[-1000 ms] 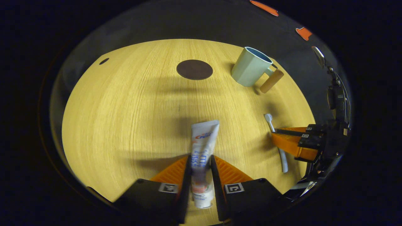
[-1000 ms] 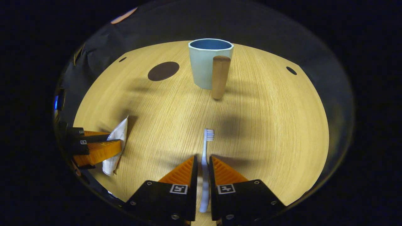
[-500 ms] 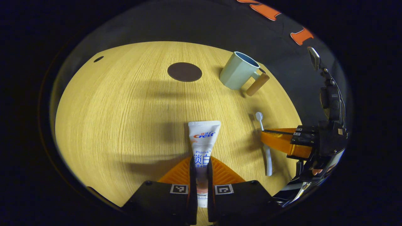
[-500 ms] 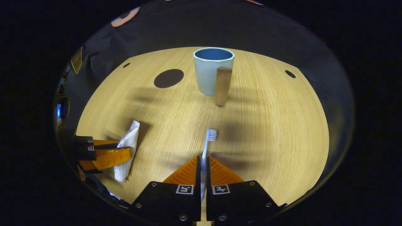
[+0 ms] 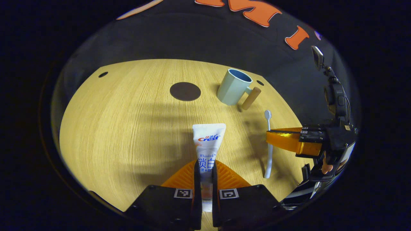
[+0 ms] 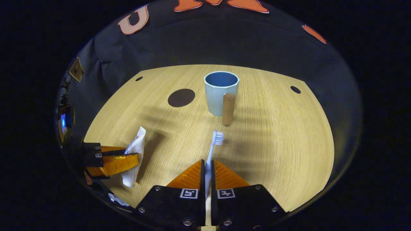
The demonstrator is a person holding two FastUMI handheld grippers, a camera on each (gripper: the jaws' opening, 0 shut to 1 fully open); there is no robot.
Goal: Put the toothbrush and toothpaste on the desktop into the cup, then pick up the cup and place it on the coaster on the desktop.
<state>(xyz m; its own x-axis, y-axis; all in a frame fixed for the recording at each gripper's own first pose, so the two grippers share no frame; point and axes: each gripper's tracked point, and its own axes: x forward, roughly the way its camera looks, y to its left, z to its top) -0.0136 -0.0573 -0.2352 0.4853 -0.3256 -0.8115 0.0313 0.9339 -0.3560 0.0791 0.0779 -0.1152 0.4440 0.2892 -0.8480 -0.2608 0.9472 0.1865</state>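
Two tongs are shown, each closed on its own item above the wooden table (image 5: 122,128). The toothpaste tube (image 5: 208,144) is clamped between both fingers of the left tongs (image 5: 205,166), crimped end forward. The toothbrush (image 6: 212,150) is pinched by its handle in the right tongs (image 6: 207,166), bristles forward. The pale blue cup (image 6: 221,96), wooden handle included, is seen upright near the table's far edge, beside the dark round coaster (image 6: 181,97) but apart from it.
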